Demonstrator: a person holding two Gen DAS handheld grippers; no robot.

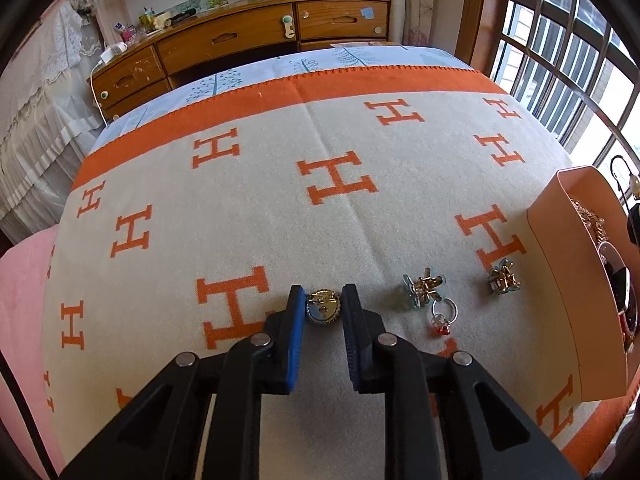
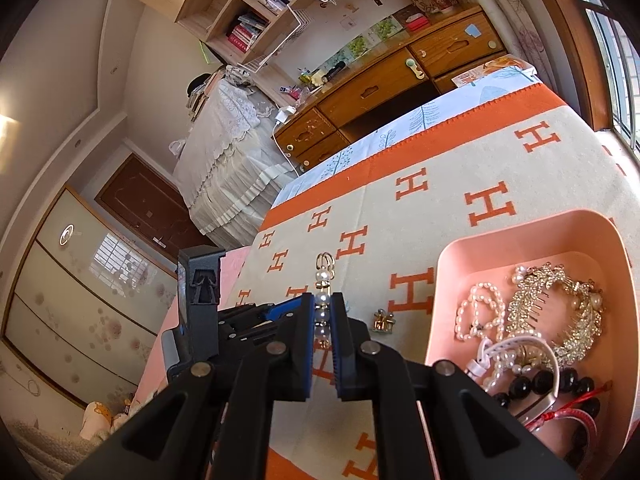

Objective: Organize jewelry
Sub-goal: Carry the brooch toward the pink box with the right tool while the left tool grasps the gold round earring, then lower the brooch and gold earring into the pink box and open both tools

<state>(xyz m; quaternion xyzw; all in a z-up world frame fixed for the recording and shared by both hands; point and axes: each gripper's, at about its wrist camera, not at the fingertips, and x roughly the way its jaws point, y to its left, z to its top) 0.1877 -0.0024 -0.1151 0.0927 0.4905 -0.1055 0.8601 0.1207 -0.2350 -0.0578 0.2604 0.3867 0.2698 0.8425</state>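
Between my left gripper pads sits the round gold brooch on the blanket, pinched; the pink tray lies to its right. My right gripper clamps a pearl clip, long axis forward, beside that tray.

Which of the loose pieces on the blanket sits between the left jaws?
The round gold brooch, the leftmost piece. The two clips and the red-stone ring lie off to its right, toward the pink tray.

two hair clips and a ring lie left of the tray.
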